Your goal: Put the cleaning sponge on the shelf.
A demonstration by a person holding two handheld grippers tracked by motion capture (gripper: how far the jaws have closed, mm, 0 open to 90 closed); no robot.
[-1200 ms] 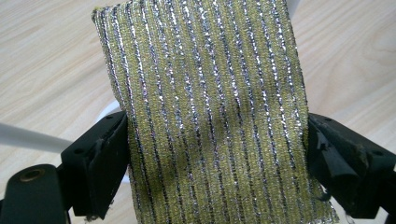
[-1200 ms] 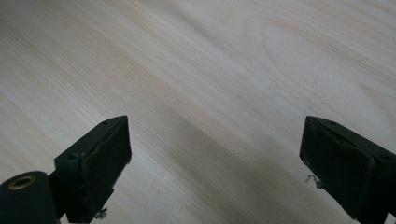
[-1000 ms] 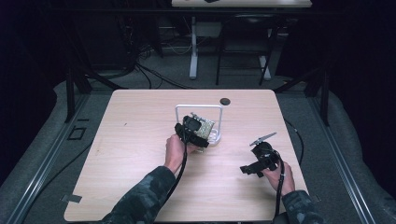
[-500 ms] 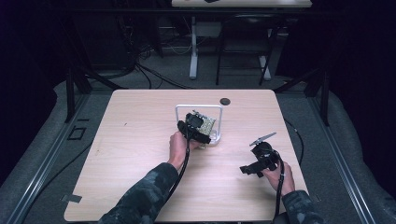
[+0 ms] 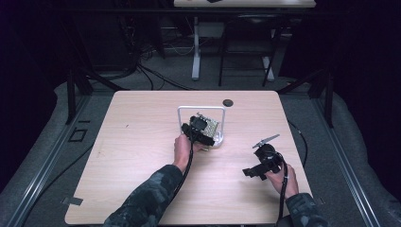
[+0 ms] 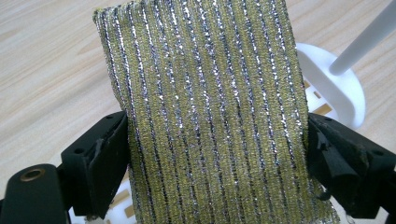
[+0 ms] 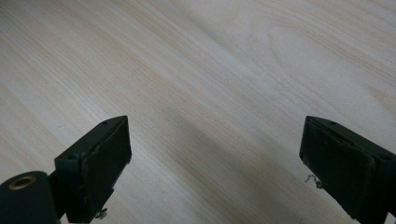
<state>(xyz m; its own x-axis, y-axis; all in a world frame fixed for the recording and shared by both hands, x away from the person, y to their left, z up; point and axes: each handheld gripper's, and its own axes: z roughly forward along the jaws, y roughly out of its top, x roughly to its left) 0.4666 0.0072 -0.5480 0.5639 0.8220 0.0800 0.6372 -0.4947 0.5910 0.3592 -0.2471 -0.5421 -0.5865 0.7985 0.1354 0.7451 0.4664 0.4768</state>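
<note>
Clamping the glittery gold-striped cloth [image 6: 210, 112] across its width, the left hand-held gripper [image 5: 201, 130] holds its long axis pointing straight ahead at the white rack [image 5: 202, 109] mid-table; right hand-held gripper [image 7: 215, 163] idles apart, farther off.

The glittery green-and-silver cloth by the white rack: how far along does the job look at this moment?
Done: the left claw has the cloth between its jaws, both pads against its edges. In hand: the cloth sits right at the white rack, whose round base shows behind it; whether it is going on or coming off I cannot tell. Left: releasing the cloth. The right claw is open with nothing in it, over bare table.
</note>
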